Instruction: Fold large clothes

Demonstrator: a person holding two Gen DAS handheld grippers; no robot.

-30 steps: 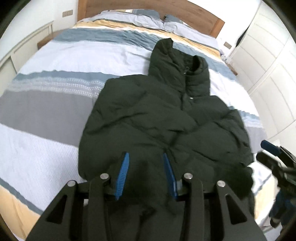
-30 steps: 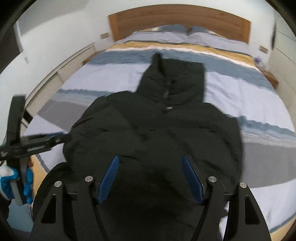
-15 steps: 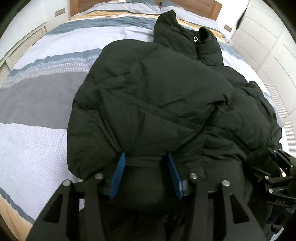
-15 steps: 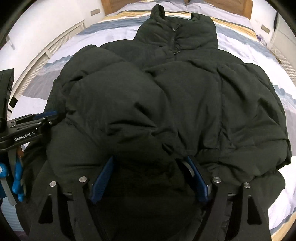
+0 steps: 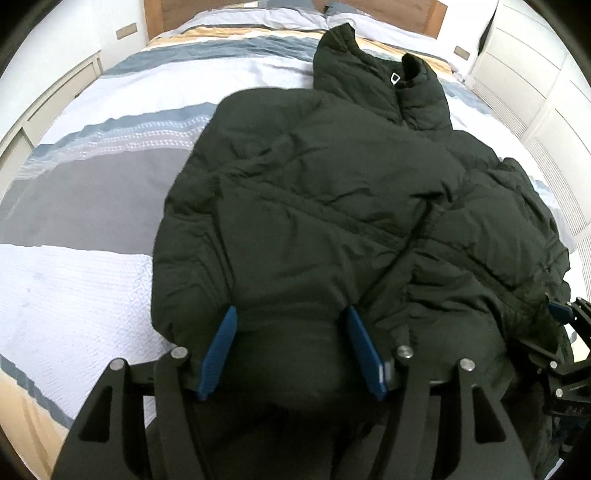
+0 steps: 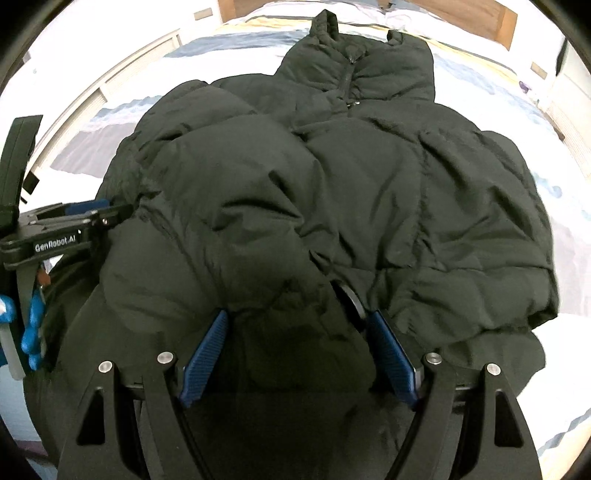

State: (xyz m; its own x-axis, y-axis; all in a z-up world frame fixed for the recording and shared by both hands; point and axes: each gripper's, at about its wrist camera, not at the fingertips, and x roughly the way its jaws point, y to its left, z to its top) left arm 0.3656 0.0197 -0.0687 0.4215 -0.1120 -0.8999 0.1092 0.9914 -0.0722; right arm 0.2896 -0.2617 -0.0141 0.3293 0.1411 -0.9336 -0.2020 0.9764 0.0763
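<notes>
A dark green puffer jacket (image 5: 314,206) lies face up on the striped bed (image 5: 74,277), collar toward the headboard. My left gripper (image 5: 290,314) points down at the hem's left part. Its jaws are opening, and a bulge of hem fabric sits between the blue pads (image 5: 218,350). In the right wrist view the jacket (image 6: 332,184) fills most of the picture. My right gripper (image 6: 297,315) stands wide at the hem, with puffy fabric filling the gap between its pads (image 6: 203,358). Each gripper shows in the other's view: the right gripper (image 5: 565,332) and the left gripper (image 6: 74,218).
A wooden headboard (image 5: 388,11) and pillows close the far end. White wardrobe doors (image 5: 535,74) run along the right, a low white cabinet (image 5: 55,92) along the left. A blue-gloved hand (image 6: 31,332) holds the left gripper.
Both grippers have sunk toward the bed with the jacket's hem, so the jacket looms larger. The left gripper's pads have spread apart. The right gripper's jaws widened slightly.
</notes>
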